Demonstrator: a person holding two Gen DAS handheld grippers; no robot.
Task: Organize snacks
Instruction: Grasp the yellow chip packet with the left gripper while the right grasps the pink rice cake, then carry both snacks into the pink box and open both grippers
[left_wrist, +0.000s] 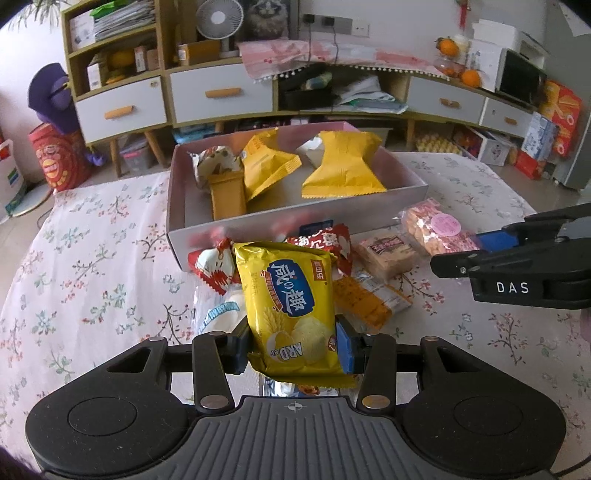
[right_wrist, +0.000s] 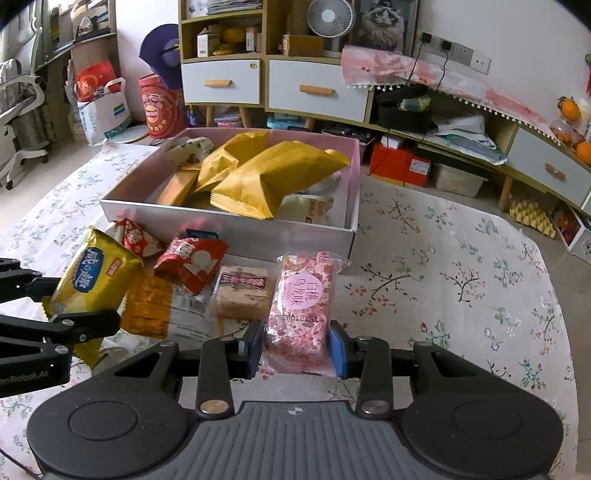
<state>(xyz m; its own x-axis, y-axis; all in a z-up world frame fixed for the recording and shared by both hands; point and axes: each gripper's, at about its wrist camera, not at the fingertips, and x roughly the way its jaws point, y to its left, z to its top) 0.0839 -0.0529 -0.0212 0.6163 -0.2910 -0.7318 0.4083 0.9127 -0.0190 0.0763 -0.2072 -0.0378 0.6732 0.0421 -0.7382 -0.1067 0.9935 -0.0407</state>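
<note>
My left gripper (left_wrist: 293, 350) is shut on a yellow cracker pack (left_wrist: 291, 310) with blue lettering, held in front of the pink box (left_wrist: 295, 225); the pack also shows in the right wrist view (right_wrist: 94, 280). My right gripper (right_wrist: 297, 349) is shut on a pink snack bar (right_wrist: 303, 310) in clear wrap with a round pink label, also seen in the left wrist view (left_wrist: 436, 225). The pink box (right_wrist: 229, 229) holds several yellow and cream packs. Loose snacks lie between the box and the grippers: red packs (right_wrist: 190, 264), a beige cake bar (right_wrist: 242, 291) and an orange cracker pack (right_wrist: 147, 306).
The floral tablecloth (right_wrist: 461, 295) covers the table, bare to the right of the box. Beyond the table's far edge stand white-drawered cabinets (right_wrist: 317, 92), a fan and floor clutter. The left gripper's arm (right_wrist: 44, 332) reaches in at the left of the right wrist view.
</note>
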